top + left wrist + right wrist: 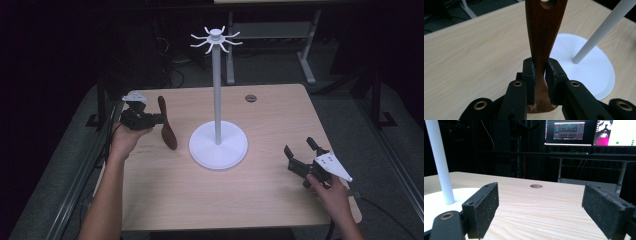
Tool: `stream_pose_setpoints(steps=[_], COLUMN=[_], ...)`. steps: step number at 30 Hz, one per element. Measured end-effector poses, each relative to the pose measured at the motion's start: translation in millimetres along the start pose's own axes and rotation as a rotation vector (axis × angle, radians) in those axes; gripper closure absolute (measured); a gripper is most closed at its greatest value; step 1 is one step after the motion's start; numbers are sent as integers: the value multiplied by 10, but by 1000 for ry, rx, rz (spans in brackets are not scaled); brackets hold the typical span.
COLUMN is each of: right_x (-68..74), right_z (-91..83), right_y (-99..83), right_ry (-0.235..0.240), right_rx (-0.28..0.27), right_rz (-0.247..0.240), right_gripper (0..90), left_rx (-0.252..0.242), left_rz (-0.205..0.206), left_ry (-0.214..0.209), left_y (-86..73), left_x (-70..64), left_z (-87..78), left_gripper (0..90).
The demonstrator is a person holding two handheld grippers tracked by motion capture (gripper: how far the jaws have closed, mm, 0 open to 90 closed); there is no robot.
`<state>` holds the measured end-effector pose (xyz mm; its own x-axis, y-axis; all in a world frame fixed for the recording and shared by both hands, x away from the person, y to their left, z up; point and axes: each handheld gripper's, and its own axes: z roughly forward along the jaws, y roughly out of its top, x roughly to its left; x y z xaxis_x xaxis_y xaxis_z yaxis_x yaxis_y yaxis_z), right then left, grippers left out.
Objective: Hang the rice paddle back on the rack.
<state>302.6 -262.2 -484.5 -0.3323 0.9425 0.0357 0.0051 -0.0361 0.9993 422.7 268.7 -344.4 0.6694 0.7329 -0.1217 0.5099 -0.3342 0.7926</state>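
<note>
Left gripper (155, 119) clamps wooden spoon (166, 125) upright

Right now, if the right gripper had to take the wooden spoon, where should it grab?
Probably the upper handle of the wooden spoon, from the stand side. The left gripper clamps mid-handle, the bowl touches the table, and the right gripper is open.

Wide-apart jaws of the right hand-held gripper (541, 210) over pale table (544, 207), white pole (440, 162) at left.
</note>
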Motion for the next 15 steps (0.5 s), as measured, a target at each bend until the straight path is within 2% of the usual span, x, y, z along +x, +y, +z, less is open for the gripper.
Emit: stream_pose_setpoints(steps=[12,15], right_x=[0,0], right_z=[0,0], right_y=[0,0], right_ry=[-1,0], right_rx=[1,1], right_rz=[-1,-1], right_gripper=[133,133], left_rx=[-100,-121], left_rz=[39,47], left_ry=[-36,-60], left_y=[106,152], left_x=[-176,-218], left_z=[-210,-261], left_gripper=[784,784])
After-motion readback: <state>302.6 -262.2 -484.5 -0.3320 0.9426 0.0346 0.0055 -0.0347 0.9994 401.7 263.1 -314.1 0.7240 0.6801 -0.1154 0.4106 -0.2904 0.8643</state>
